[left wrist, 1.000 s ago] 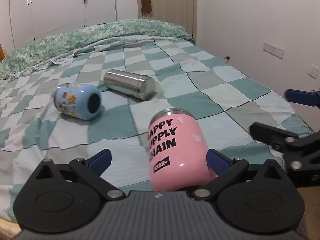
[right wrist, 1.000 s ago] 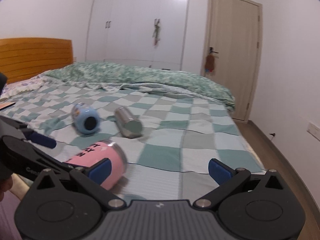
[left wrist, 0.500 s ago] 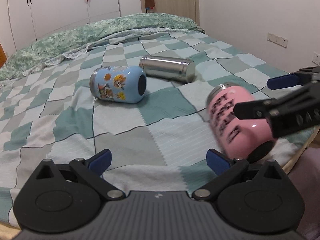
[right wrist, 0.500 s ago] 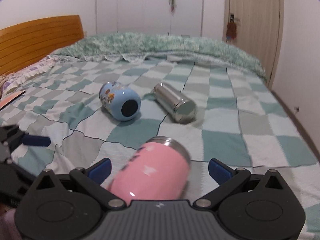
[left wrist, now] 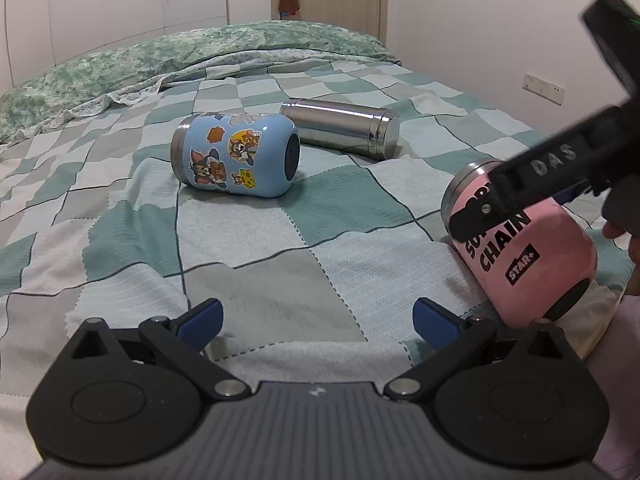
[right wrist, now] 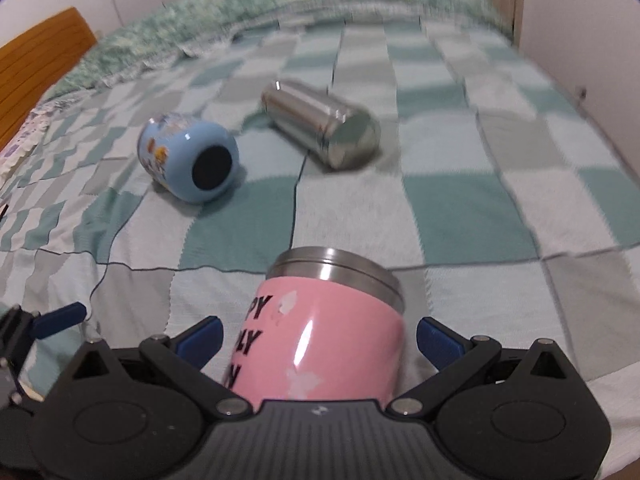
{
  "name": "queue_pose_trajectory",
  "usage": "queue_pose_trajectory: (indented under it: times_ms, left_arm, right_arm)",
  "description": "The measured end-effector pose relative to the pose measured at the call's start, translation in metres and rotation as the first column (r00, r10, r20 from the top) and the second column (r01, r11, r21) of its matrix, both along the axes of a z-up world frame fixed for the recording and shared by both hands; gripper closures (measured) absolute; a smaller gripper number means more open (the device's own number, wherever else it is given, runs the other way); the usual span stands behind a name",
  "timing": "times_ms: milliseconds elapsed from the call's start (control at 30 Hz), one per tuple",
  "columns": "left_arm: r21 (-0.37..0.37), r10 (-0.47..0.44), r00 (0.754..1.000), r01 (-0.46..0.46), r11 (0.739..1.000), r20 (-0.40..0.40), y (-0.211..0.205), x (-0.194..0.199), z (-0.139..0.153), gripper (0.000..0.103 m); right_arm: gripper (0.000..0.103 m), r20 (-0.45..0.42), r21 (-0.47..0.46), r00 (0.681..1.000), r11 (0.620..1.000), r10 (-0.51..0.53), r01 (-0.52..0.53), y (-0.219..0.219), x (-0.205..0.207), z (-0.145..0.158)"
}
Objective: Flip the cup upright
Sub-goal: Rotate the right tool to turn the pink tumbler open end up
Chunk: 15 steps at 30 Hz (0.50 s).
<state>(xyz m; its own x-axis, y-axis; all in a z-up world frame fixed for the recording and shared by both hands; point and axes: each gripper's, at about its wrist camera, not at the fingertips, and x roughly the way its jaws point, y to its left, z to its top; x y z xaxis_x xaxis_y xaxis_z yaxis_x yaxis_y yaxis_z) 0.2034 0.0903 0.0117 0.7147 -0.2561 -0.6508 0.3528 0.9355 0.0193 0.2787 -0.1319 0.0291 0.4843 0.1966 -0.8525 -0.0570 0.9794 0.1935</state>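
Observation:
A pink cup (right wrist: pixel 320 332) with black lettering and a steel rim lies tilted on its side near the bed's front edge. It also shows in the left wrist view (left wrist: pixel 524 244) at the right. My right gripper (right wrist: pixel 318 338) is open and straddles the pink cup, its blue fingertips (right wrist: pixel 438 344) on either side, apart from the cup walls. My left gripper (left wrist: pixel 316 320) is open and empty over the blanket, left of the pink cup. The right gripper's black arm (left wrist: pixel 560 176) crosses over the cup in the left wrist view.
A blue cartoon cup (left wrist: pixel 236 156) and a steel cylinder cup (left wrist: pixel 340 128) lie on their sides mid-bed on the checkered blanket (left wrist: pixel 280 280). A green quilt (left wrist: pixel 160 60) is bunched at the far end. A wall (left wrist: pixel 500 20) runs along the right.
My left gripper has let go of the pink cup and moved left. My right gripper has moved in and lowered around the pink cup from behind.

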Motion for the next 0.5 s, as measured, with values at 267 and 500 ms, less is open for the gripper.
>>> queue_pose_trajectory:
  times_ms: [267,500]
  left_arm:
    - [-0.014,0.000,1.000,0.000,1.000,0.009,0.003,0.002,0.000,0.000]
    - [-0.028,-0.010,1.000,0.011,1.000,0.015,0.001,-0.004,0.003,0.000]
  right_arm:
    - [0.015,-0.157,0.010,0.987,1.000,-0.021,0.023,0.004,0.017,-0.011]
    - [0.016,-0.066,0.101,0.998,0.995,-0.005,0.012,-0.011,0.000,-0.002]
